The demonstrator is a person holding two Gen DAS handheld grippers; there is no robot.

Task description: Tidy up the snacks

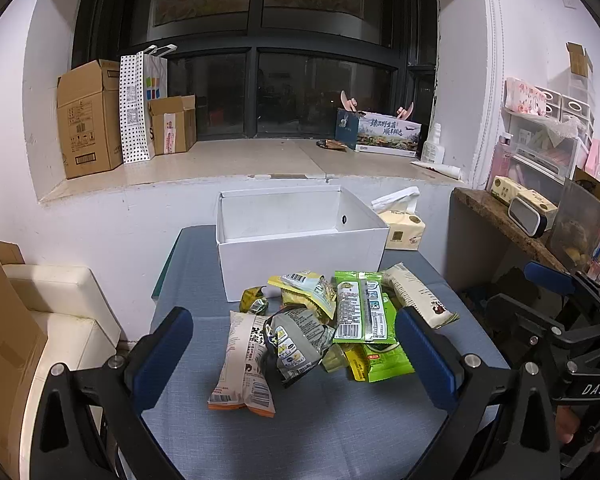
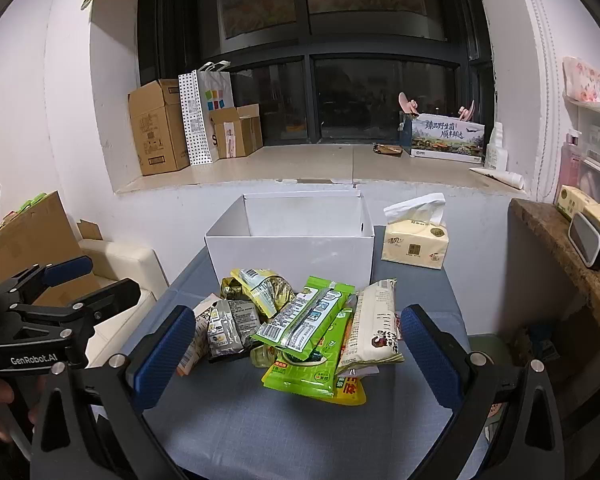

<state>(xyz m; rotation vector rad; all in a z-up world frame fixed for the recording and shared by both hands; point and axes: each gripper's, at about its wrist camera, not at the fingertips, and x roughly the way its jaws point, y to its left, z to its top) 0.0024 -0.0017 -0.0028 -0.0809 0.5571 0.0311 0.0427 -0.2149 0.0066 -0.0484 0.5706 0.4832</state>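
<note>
A pile of snack packets lies on the blue-grey table (image 1: 320, 432) (image 2: 260, 432), in front of an open white box (image 1: 300, 264) (image 2: 292, 256). In the pile are a green packet (image 1: 362, 310) (image 2: 306, 318), a cream packet (image 1: 418, 294) (image 2: 376, 326), a grey packet (image 1: 296, 342) (image 2: 230, 326), a white-and-orange packet (image 1: 244, 364) and a yellow one (image 1: 310, 288) (image 2: 260, 284). My left gripper (image 1: 294, 354) hovers open over the near side of the pile. My right gripper (image 2: 298, 354) is open too, its blue pads either side of the pile, touching nothing.
A tissue pack (image 1: 404, 228) (image 2: 416, 240) stands right of the white box. Cardboard boxes (image 1: 90, 120) and a dotted paper bag (image 1: 138, 108) sit on the window sill behind. A cream seat (image 1: 60, 320) lies left of the table, a brown counter (image 1: 504, 220) to its right.
</note>
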